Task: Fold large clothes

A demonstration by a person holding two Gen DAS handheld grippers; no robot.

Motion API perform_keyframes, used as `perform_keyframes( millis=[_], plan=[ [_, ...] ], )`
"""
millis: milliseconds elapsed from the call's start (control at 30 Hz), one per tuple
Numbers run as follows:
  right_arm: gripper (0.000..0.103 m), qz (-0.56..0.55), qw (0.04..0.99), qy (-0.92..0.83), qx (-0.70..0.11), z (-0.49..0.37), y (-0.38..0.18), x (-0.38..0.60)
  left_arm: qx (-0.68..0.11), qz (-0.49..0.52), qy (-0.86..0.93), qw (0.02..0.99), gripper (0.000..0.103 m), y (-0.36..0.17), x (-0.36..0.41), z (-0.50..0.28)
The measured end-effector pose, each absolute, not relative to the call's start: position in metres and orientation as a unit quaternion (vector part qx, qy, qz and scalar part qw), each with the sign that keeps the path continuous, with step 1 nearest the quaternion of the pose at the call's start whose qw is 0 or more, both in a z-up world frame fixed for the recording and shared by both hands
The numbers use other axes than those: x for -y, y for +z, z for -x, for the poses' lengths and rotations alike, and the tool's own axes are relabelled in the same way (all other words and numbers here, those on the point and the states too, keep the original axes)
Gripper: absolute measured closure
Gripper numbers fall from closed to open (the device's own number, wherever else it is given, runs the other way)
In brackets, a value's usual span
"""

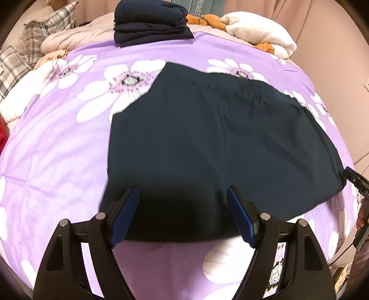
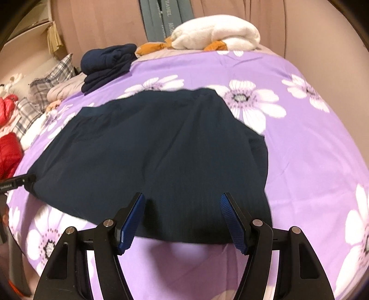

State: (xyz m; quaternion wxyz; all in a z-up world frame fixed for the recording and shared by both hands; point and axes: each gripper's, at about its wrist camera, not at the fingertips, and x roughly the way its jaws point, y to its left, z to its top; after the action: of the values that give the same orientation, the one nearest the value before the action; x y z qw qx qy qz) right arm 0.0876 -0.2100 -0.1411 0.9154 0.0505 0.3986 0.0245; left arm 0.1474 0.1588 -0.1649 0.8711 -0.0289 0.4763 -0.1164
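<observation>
Both claws hang wide open over the near hem of the garment: the left claw (image 1: 183, 198) above its left part, the right claw (image 2: 183, 203) above its right part, with nothing between the fingers of either. In each view the other claw shows only as a dark tip at the frame's edge, beside the cloth's outer corner.

Largest in view is the bed (image 1: 57, 150), covered in a purple sheet printed with white flowers. On its middle lies the dark garment (image 1: 219, 138), spread out fairly flat, wide at the near edge and narrowing toward the far end, where a little puckering shows. It looks at most partly folded; whether any layer is already doubled under cannot be told, since the cloth is too dark to show seams.

At the far edge of the bed sits a stack of folded navy clothes (image 1: 150, 20), which suggests that other pieces are already finished. Beside it rests a white fluffy bundle (image 1: 260, 34) with orange fabric (image 1: 207, 20) tucked around it, unfolded as far as can be seen. Plaid pillows (image 1: 39, 34) lie at the left, and something red (image 2: 9, 147) shows at the left edge of the right wrist view.

As a judgement, the spread garment still needs its main folds, starting with a grip on the near hem or corners, and then a place on the stack.
</observation>
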Motion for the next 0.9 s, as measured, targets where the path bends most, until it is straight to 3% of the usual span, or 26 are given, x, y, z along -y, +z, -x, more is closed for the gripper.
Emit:
perform_keyframes(
  millis=[467, 900],
  plan=[
    [0.035, 0.018, 0.926, 0.125, -0.356, -0.231, -0.100, 0.139, -0.472, 0.053, -0.123, 0.872, 0.024, -0.155, -0.142, -0.241],
    [0.035, 0.138, 0.880, 0.223, -0.395, -0.339, -0.131, 0.063, -0.503, 0.054, -0.104, 0.856, 0.024, -0.183, -0.147, -0.278]
  ],
)
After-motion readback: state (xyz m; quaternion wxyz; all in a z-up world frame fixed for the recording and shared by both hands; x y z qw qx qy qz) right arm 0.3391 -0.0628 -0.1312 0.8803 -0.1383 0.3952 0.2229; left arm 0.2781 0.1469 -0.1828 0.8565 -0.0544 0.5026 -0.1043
